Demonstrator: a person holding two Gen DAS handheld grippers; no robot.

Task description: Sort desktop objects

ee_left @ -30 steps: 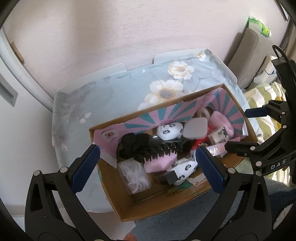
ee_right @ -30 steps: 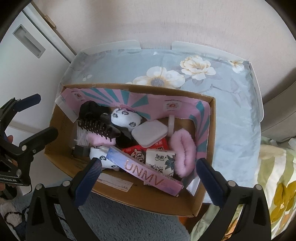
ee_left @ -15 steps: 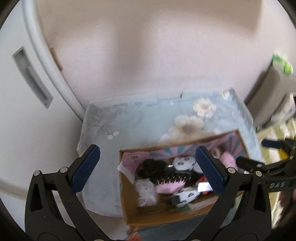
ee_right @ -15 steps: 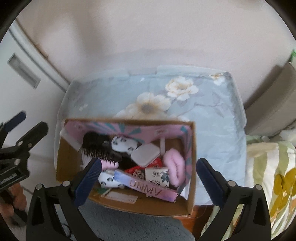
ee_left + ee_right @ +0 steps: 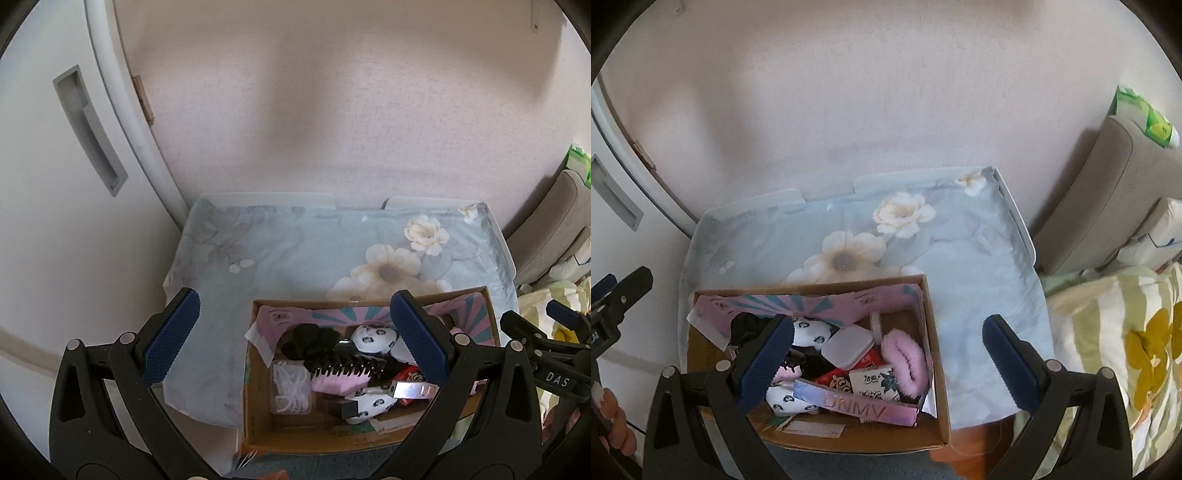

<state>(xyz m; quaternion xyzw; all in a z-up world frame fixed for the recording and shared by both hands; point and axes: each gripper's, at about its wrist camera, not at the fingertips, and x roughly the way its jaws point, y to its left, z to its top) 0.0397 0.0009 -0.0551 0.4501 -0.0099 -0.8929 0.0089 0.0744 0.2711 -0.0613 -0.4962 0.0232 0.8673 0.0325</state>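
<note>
An open cardboard box [image 5: 255, 424] [image 5: 940, 391] sits at the near edge of a small table under a floral cloth [image 5: 295, 251] [image 5: 960, 266]. It holds a black claw clip [image 5: 347, 367], a black scrunchie [image 5: 306, 341], panda-print socks [image 5: 371, 338] [image 5: 812, 332], a clear case of white bands [image 5: 290, 387], a pink fluffy scrunchie [image 5: 905, 356], a white compact [image 5: 847, 347], a tissue pack [image 5: 875, 384] and a long pink UNMV box [image 5: 857, 402]. My left gripper [image 5: 295, 341] and right gripper [image 5: 886, 360] hover above the box, both open and empty.
A white cabinet door with a recessed handle [image 5: 88, 133] stands left of the table. A pink wall [image 5: 332, 110] runs behind it. A grey cushion [image 5: 1108, 192], a green pack [image 5: 1145, 114] and yellow-green striped bedding [image 5: 1126, 350] lie to the right. A hand [image 5: 613, 417] holds the left tool.
Both grippers have pulled up and back from the box, so more of the table, wall and cabinet shows. The box contents look unmoved and both stay open.
</note>
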